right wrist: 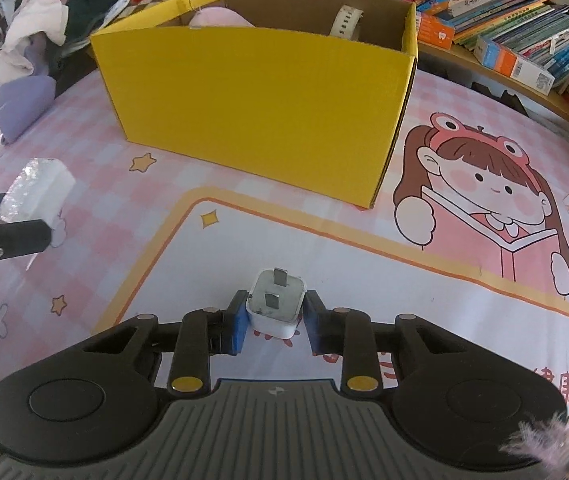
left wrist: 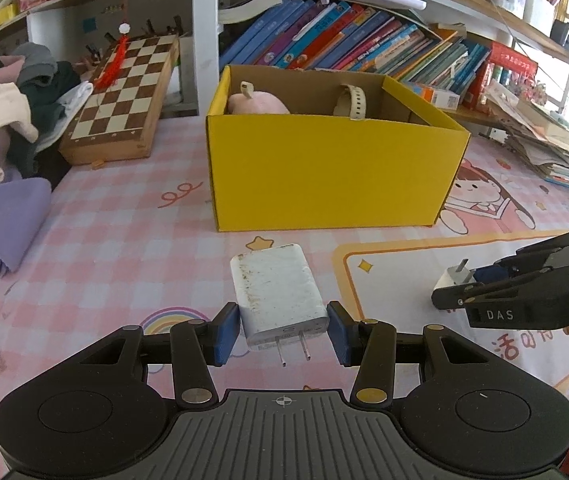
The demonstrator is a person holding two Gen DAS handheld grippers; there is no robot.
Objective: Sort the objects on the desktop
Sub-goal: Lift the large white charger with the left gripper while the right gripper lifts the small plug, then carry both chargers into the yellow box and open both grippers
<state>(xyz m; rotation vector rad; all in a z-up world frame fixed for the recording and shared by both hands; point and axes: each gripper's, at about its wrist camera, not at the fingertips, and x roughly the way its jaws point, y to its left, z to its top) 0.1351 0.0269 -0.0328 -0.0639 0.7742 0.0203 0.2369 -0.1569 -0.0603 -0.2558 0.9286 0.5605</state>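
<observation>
**Pink checked mat, a charger in each gripper**

Pink checked mat (left wrist: 124, 220) lies under both my tools. My left gripper (left wrist: 283, 332) pinches the large white charger (left wrist: 278, 292), prongs toward me. My right gripper (right wrist: 275, 318) seems clamped on the small white plug (right wrist: 276, 304), though contact is hard to judge. Beyond stands the yellow box (left wrist: 324, 168), holding a watch (left wrist: 351, 102).

A folded chessboard (left wrist: 120, 96) leans beside a heap of clothes (left wrist: 8, 120) — leaning books (left wrist: 344, 36) fill the shelf behind, and loose papers (left wrist: 544, 140) pile on the pink checked table mat (left wrist: 124, 220).
</observation>
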